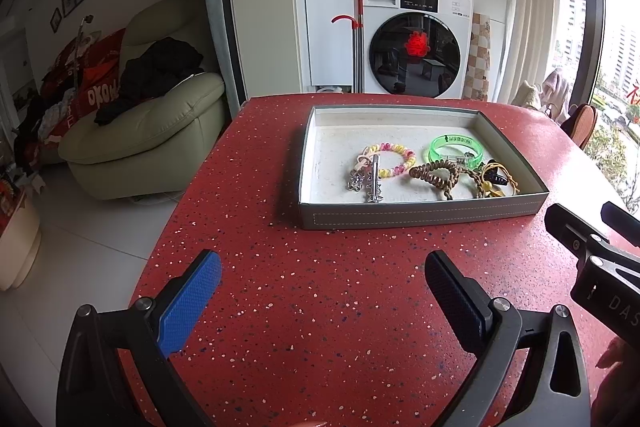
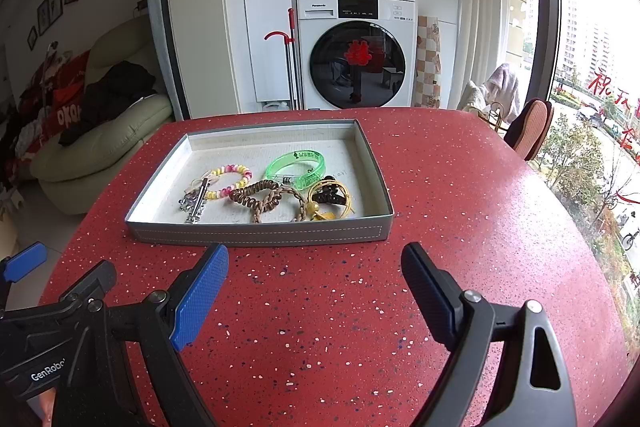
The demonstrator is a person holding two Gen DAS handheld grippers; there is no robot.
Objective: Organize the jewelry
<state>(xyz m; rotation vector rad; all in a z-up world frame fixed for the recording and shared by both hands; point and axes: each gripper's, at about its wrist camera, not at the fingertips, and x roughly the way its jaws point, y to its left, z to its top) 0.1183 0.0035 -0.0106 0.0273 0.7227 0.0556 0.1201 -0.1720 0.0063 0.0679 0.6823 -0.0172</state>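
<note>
Likely a home: sofa (image 1: 152,123), stacked washing machines (image 1: 416,39).

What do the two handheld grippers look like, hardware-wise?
Both match: black frames with silver bolts and triangular cut-outs in the finger arms. The left gripper and right gripper carry textured blue pads on black fingers. White "GenRobot" lettering marks the left body in the right wrist view. No cables visible.

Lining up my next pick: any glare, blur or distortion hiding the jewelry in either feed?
Left wrist view: sharp; fisheye bends the grey rectangular tray; window blown out at right. Right wrist view: sharp too; translucent green plastic bangle clear, window overexposed, edges curved.
</note>
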